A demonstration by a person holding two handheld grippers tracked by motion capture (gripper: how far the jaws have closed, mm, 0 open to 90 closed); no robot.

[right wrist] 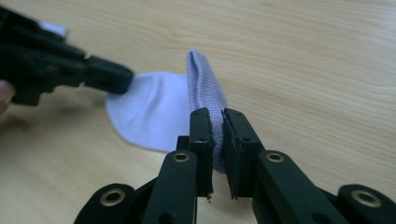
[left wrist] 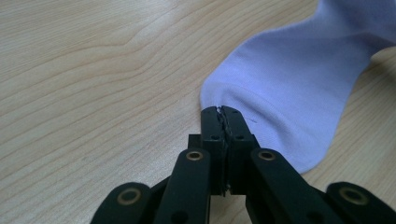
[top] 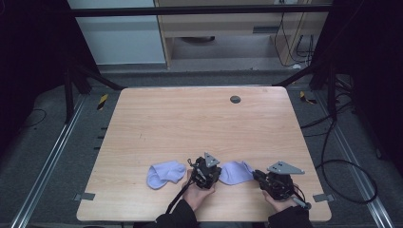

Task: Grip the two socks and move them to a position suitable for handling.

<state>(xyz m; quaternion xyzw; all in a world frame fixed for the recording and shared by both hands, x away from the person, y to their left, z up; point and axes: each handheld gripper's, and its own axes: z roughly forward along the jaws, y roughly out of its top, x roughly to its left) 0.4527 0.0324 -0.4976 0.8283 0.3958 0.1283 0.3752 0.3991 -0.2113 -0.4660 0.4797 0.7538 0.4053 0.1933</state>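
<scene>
Lying loose just left of the left gripper (top: 215,174), a lavender sock (top: 165,174) rests on the wooden table (top: 190,123). That gripper's jaws are pinched together on the edge of a second sock (top: 235,172), stretched rightward to the right gripper (top: 257,175), likewise clamped on its cuff.

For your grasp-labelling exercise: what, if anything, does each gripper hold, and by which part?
Both grip the same pale lilac fabric sock: the left gripper pinches its edge at one end, the right gripper clamps a raised fold at the other end.

high view overhead facing forward, gripper views close (sharing sock (left wrist: 299,88))
</scene>
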